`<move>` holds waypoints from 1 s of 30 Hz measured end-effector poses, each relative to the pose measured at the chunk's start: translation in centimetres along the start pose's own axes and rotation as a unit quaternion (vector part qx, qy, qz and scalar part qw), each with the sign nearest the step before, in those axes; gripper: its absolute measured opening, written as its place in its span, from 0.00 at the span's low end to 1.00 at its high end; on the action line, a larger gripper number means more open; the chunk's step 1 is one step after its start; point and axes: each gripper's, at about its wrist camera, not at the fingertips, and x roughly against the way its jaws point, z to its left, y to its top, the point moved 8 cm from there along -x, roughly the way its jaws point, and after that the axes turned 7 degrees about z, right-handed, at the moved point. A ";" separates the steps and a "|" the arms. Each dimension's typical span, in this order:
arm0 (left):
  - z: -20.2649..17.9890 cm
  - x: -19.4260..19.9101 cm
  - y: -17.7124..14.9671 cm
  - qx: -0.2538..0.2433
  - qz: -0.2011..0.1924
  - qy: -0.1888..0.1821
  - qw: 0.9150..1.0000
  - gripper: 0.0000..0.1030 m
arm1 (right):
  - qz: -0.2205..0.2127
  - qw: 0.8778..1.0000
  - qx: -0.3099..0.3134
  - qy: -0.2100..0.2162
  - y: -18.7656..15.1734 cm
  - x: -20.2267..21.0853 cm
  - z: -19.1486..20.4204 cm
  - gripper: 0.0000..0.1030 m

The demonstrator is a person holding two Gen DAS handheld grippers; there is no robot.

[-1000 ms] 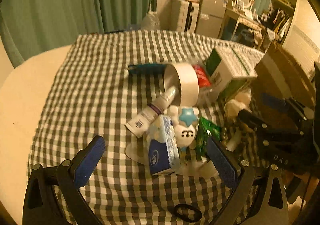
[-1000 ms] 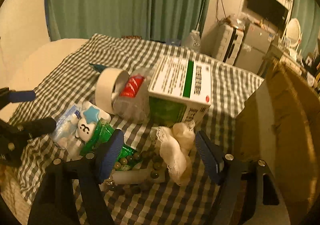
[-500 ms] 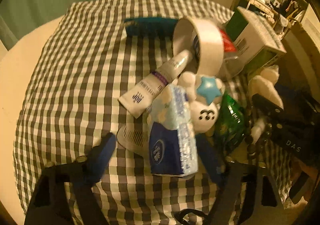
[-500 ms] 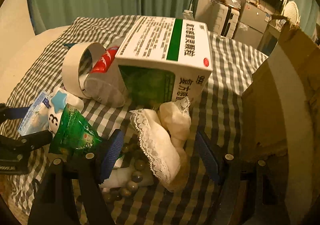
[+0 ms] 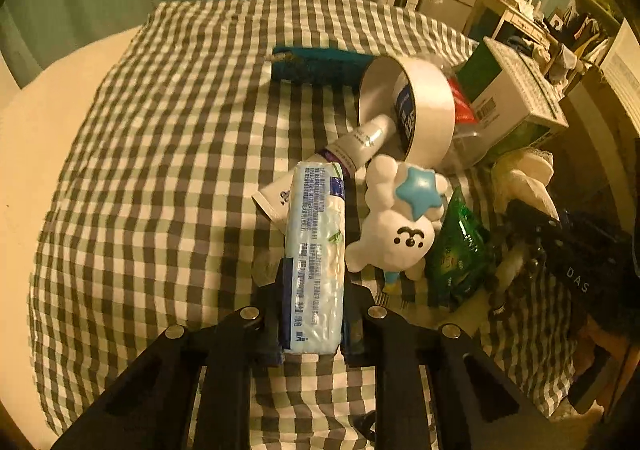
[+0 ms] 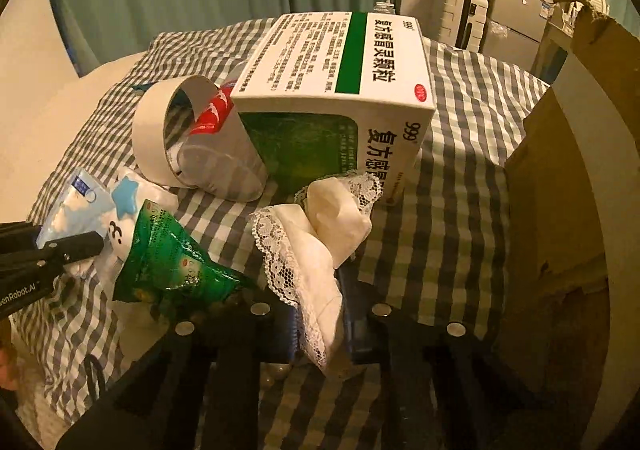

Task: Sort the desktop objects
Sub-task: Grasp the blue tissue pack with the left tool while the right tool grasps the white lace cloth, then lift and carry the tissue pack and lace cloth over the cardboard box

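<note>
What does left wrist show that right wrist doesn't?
Left wrist only: left tongs closing on the tissue pack, a white tube, a teal case.
Right wrist only: right tongs closing on the lace cloth, a cardboard box.
Both: tape roll, medicine box, star plush, green packet, checked tablecloth.

2 wrist fisheyes, steeply downward, close, sharing clutter [image 5: 404, 217]

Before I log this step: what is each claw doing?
Left claw: closing on the tissue pack.
Right claw: closing on the lace cloth.
</note>
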 end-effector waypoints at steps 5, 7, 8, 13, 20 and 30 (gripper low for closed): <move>0.3 1.2 0.4 0.005 -0.016 0.004 1.000 0.19 | -0.025 0.999 0.022 -0.016 0.1 1.9 0.8 0.14; 0.5 2.0 1.2 0.002 -0.028 0.010 1.000 0.19 | -0.036 0.999 0.032 -0.019 0.2 2.7 1.2 0.14; 0.3 2.5 1.4 -0.001 -0.036 0.011 0.999 0.19 | -0.043 0.998 0.035 -0.021 0.3 3.2 1.4 0.14; -0.6 5.3 2.5 -0.021 -0.078 0.017 0.997 0.19 | -0.069 0.997 0.035 -0.013 0.7 5.7 2.1 0.14; -1.0 8.9 3.9 -0.028 -0.123 0.025 0.992 0.19 | -0.106 0.994 0.034 0.000 1.6 9.5 2.8 0.14; -3.5 14.5 4.8 -0.046 -0.187 0.020 0.981 0.19 | -0.180 0.983 0.037 0.003 2.2 16.7 3.1 0.14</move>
